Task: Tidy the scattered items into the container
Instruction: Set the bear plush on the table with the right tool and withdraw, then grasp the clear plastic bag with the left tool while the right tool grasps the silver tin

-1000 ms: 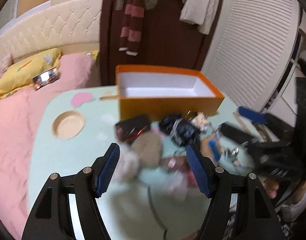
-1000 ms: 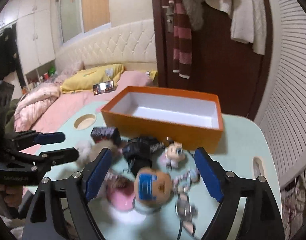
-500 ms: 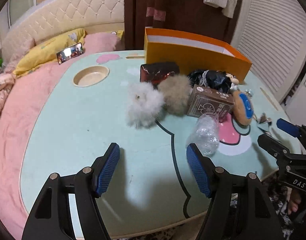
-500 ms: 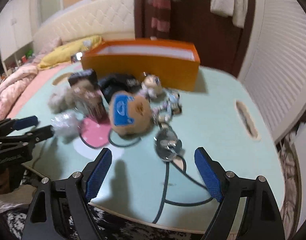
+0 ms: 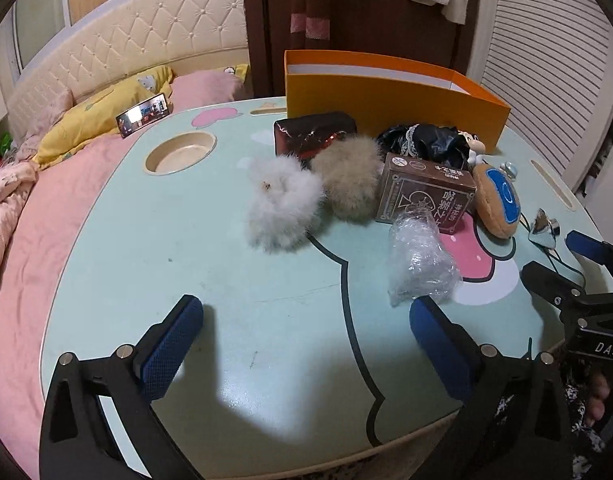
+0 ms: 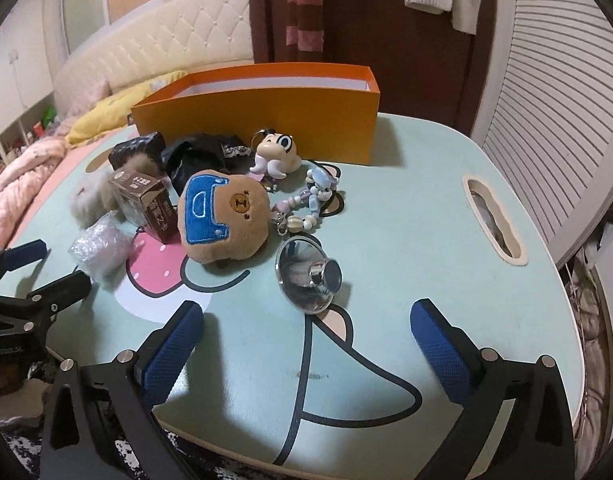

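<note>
An open orange box (image 5: 390, 92) (image 6: 262, 108) stands at the back of the pale green table (image 5: 186, 264). In front of it lie a white pompom (image 5: 280, 208), a beige pompom (image 5: 352, 184), a brown card box (image 5: 424, 196) (image 6: 146, 204), a dark red pouch (image 5: 312, 138), black cloth (image 5: 422, 140), a clear plastic wad (image 5: 420, 264) (image 6: 100, 246), a bear plush (image 6: 222, 216), a toy figure (image 6: 274, 156), a bead chain (image 6: 310, 200) and a clear suction cup (image 6: 308, 276). My left gripper (image 5: 306, 342) is open, low over the near edge. My right gripper (image 6: 306, 340) is open before the suction cup.
A round cup recess (image 5: 180, 154) sits at the table's left, a slot (image 6: 492, 218) at its right. A pink bed with a yellow pillow and a phone (image 5: 144, 114) lies left. A dark door and a slatted wall stand behind.
Both grippers have dropped from above the box and pulled back to the table's near edge. The items now lie ahead of the open fingers. Nothing was picked up.
</note>
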Available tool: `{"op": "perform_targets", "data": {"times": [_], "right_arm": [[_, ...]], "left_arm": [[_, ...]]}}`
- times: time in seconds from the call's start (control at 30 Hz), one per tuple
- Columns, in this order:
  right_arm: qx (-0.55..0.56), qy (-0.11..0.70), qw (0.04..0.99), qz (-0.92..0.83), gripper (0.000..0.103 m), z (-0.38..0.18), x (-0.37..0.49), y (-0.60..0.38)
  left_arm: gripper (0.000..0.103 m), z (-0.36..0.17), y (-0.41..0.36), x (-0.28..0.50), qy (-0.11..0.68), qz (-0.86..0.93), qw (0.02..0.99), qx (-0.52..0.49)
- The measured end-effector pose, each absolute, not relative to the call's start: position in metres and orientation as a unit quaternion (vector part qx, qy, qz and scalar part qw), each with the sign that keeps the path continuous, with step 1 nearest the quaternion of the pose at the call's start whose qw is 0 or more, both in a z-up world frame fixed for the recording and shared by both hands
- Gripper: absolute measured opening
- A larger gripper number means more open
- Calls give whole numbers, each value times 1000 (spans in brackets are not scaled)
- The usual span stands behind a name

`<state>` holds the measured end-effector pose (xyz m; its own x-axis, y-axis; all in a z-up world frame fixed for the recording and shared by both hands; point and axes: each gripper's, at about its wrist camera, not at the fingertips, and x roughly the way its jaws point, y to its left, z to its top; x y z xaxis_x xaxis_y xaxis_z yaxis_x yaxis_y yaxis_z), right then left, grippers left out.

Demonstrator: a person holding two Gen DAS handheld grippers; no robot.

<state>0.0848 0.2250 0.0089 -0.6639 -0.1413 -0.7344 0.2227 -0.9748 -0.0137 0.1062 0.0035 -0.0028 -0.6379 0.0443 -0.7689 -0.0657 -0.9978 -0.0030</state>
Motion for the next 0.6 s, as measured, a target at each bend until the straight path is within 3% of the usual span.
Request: {"op": "perform_targets", "data": {"times": [0.6], "right_arm": [[391,50,101,-913,103,8,85,223]], "left_arm": [[103,-2,4,107,14,904,34,-426]]}}
